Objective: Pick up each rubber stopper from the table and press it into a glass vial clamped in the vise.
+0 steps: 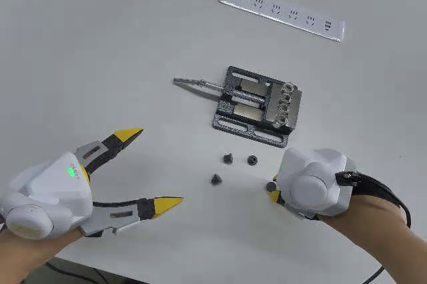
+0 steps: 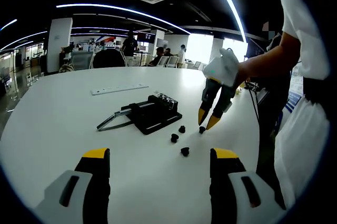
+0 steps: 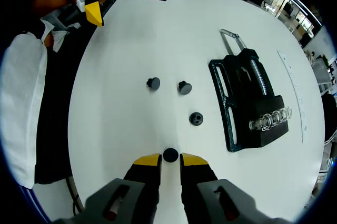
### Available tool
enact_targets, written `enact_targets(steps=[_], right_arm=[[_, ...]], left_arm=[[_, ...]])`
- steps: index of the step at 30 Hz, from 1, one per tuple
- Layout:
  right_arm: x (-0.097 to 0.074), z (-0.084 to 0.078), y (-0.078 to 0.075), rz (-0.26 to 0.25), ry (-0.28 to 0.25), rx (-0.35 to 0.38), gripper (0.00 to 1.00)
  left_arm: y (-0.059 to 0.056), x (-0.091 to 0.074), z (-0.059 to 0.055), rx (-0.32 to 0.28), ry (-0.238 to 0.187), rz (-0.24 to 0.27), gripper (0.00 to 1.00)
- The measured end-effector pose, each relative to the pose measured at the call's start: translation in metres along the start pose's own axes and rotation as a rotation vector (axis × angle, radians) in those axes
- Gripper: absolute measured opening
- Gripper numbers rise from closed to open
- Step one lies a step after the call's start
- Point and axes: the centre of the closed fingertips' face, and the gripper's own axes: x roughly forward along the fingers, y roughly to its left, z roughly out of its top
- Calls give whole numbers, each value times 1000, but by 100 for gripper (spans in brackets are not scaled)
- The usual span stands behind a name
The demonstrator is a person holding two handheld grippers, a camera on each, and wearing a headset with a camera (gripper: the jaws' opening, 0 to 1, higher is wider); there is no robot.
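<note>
Dark, round rubber stopper (image 3: pixel 170 154) lay on the table (image 1: pixel 100 44), near side of the vise (image 3: pixel 247 103).
Right gripper (image 3: pixel 170 162) jaws stood slightly apart, flanking it; left gripper (image 1: pixel 155 166) gaped wide, empty.

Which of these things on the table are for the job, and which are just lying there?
For the job: the black rubber stoppers, the glass vials, the vise holding them, the left gripper and the right gripper.

Just lying about: the white power strip.
</note>
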Motion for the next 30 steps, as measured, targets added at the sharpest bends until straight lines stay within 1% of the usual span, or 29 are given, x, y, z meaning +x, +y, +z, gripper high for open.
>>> enact_targets(steps=[9,15,23,30], right_arm=[[1,0,2,-3,7,-20,13],[2,0,0,-11,10,-30,13],[4,1,0,-12,10,-43,12],[4,0,1,-11,17,-52,11]], left_arm=[[0,-2,-3,-4,1,3,76],[-3,-3,-2,-3,2,6,76],[-2,-5,-4,-8,4,13,76],[-2,-6,-2,-10,3,15,76]])
